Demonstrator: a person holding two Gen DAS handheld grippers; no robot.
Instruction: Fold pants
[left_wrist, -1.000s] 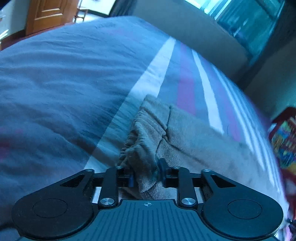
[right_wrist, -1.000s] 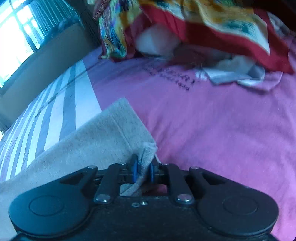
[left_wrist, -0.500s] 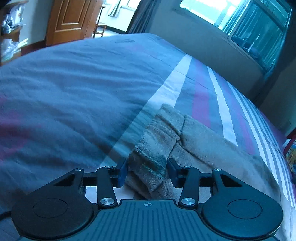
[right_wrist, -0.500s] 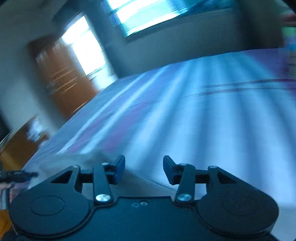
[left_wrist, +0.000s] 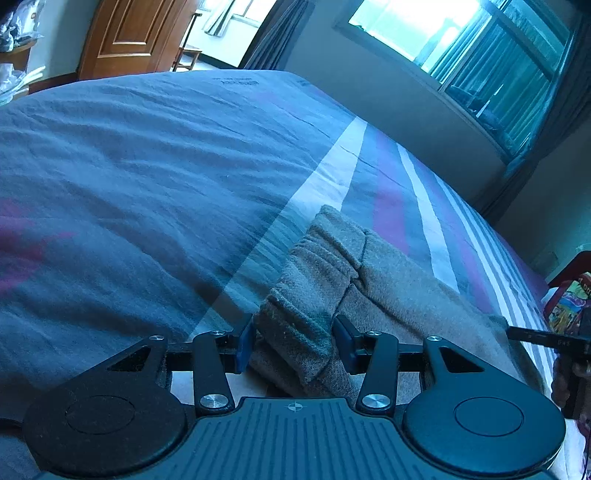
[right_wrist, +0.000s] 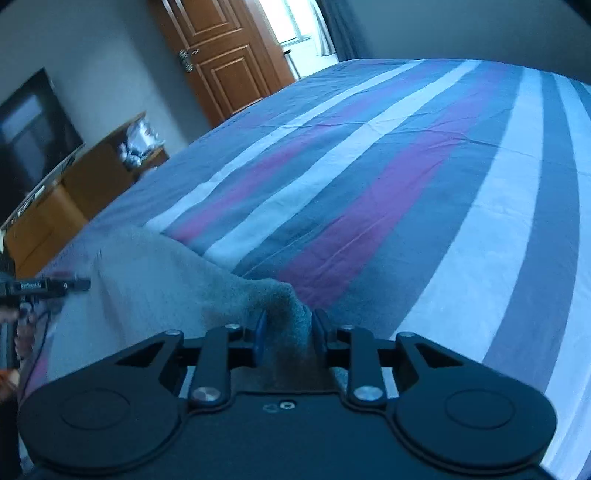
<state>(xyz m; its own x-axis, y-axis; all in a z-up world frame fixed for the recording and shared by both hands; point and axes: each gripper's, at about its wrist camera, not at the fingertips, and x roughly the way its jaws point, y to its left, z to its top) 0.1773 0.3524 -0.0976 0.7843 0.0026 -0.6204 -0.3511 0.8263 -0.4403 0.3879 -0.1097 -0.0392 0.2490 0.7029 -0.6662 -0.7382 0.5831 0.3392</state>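
Observation:
Grey-beige fleece pants (left_wrist: 373, 280) lie on a striped bedspread (left_wrist: 147, 177), with the ribbed waistband end toward my left gripper (left_wrist: 293, 341). That gripper is open, and the waistband fabric sits loosely between its jaws. In the right wrist view the pants (right_wrist: 159, 266) stretch away to the left, and my right gripper (right_wrist: 288, 334) has a bunched fold of them between its jaws, which stand partly closed against the fabric. The bedspread (right_wrist: 424, 177) fills that view.
A wooden door (left_wrist: 136, 33) and a window (left_wrist: 480, 40) stand beyond the bed. A TV (right_wrist: 33, 140) on a wooden cabinet (right_wrist: 92, 184) is at the left. A colourful cloth (left_wrist: 569, 302) lies at the bed's right edge. The other gripper (right_wrist: 40, 286) shows at the left.
My left gripper has opened and let go of the waistband. My right gripper let go of the pant hem, swung round to face across the bed, and now closes on a fold of the pants.

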